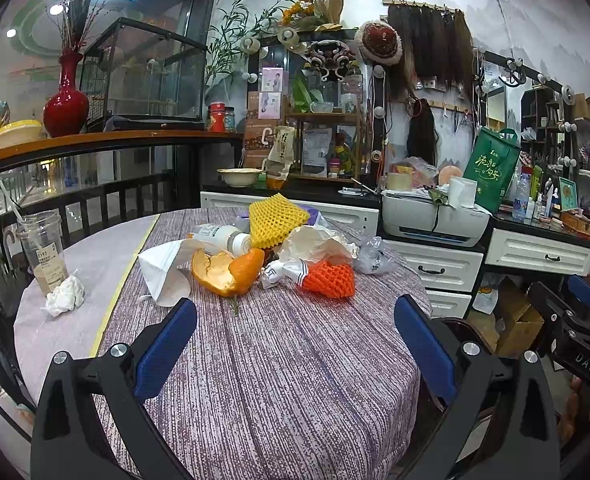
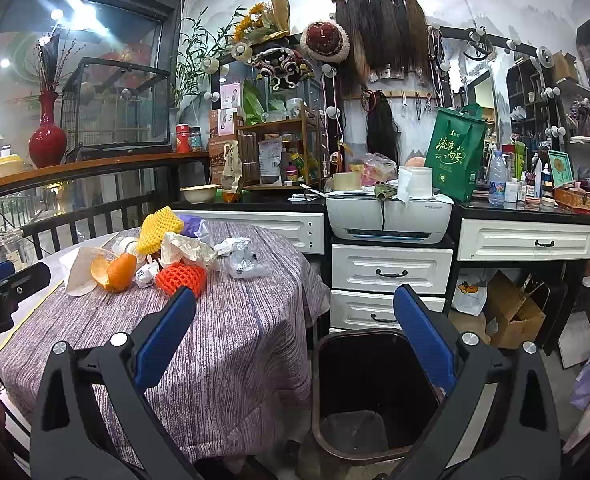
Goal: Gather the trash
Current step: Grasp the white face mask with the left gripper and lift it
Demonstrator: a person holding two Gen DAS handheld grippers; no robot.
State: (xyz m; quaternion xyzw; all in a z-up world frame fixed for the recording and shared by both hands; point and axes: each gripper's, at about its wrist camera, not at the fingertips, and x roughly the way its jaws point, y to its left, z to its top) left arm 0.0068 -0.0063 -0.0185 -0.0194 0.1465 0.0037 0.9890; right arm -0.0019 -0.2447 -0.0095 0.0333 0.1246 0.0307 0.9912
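Your left hand-held gripper (image 1: pixel 295 312) hung over the near part of the table (image 1: pixel 279 380) with its blue fingers (image 1: pixel 167 344) spread wide and nothing between them. Your right hand-held gripper (image 2: pixel 295 312) was likewise wide open and empty, held off the table's right edge above a dark trash bin (image 2: pixel 359 380) that stood on the floor just beside the tablecloth's hanging side. The trash lay heaped toward the table's far edge: an orange peel (image 1: pixel 231 270) at the front of the heap, touching a white paper mask (image 1: pixel 167 272) on its left; an orange foam net (image 1: pixel 329 278) to the right of the peel; a yellow foam net (image 1: pixel 277 220) behind them, lying on a white bottle (image 1: pixel 221 238) on its side; crumpled white paper (image 1: pixel 319 246) between the two nets; and a clear plastic wrapper (image 1: pixel 375 256) nearest the right edge. Well apart, at the table's left edge, a plastic cup (image 1: pixel 43 248) with a straw stood upright with a crumpled tissue (image 1: pixel 65 294) against its base.
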